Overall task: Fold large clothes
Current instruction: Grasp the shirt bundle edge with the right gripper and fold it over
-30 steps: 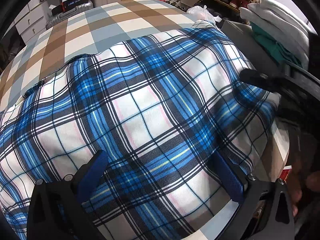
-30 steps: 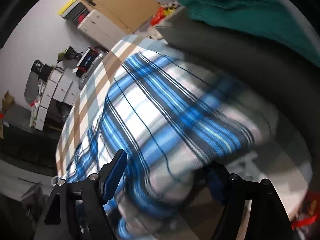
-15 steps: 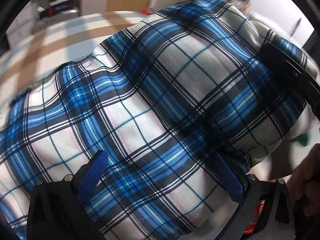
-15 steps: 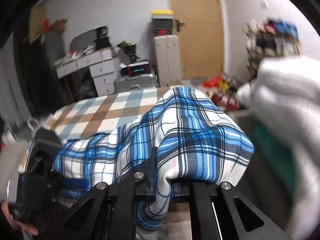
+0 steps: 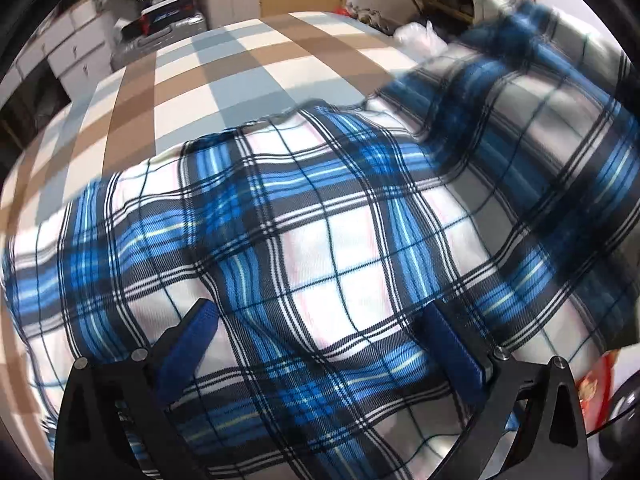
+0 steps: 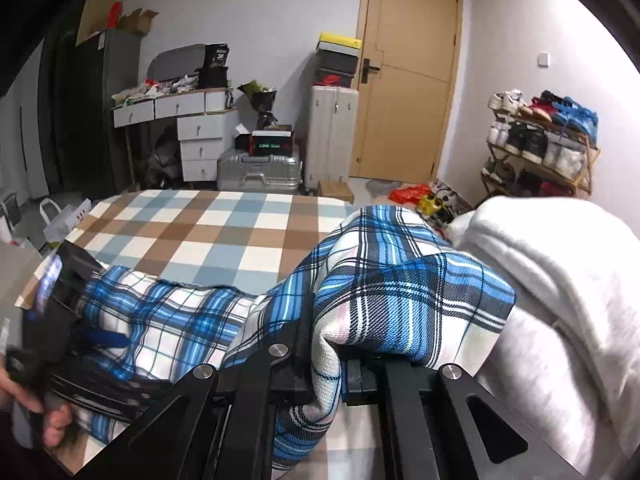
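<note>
A large blue, white and black plaid garment [image 5: 328,240] lies bunched on a bed with a brown, grey and white checked cover [image 5: 208,64]. My left gripper [image 5: 320,344] is open, its blue-padded fingers [image 5: 188,344] spread over the cloth near the bed's front edge. My right gripper [image 6: 326,368] is shut on a fold of the plaid garment [image 6: 400,296] and holds it lifted above the bed, so the cloth drapes over the jaws. The left gripper [image 6: 60,320] shows in the right wrist view at the lower left, on the garment's other end.
A pile of white folded clothes [image 6: 560,300] sits at the right of the bed. Beyond the bed's far end stand a silver suitcase [image 6: 260,172], white drawers [image 6: 196,136], a wooden door [image 6: 404,80] and a shoe rack [image 6: 540,144].
My right gripper closed on the garment's edge and lifted it up and back. The right side of the cloth rose off the bed. My left gripper stayed open over the cloth.
</note>
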`<action>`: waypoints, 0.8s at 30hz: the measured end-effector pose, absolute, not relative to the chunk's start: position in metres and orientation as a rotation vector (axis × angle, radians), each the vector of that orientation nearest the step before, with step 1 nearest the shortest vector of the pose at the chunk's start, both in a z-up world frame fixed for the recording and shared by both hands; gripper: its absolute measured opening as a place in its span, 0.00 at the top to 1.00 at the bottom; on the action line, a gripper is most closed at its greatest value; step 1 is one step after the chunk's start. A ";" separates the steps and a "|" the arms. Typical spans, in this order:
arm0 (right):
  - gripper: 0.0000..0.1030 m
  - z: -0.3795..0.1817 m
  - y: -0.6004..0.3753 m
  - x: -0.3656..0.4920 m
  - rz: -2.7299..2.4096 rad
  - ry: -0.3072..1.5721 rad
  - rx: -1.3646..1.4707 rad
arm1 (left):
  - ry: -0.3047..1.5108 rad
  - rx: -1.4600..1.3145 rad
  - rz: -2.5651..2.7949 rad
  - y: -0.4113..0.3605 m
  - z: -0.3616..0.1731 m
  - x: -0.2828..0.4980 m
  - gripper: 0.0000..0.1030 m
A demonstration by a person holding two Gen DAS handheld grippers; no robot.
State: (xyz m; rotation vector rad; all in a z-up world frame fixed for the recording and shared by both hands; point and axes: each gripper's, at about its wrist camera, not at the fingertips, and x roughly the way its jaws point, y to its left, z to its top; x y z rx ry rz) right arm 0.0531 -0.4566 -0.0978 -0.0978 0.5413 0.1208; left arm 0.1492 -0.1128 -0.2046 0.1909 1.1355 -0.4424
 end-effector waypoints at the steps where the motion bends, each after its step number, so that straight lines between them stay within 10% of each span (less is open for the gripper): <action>1: 0.93 -0.098 -0.458 0.052 0.119 0.545 -0.092 | 1.133 0.157 -0.447 -0.108 -0.197 0.148 0.16; 24: 0.93 -0.022 -0.415 0.039 0.147 0.449 -0.290 | 1.021 -0.455 -0.661 -0.039 -0.147 0.181 0.03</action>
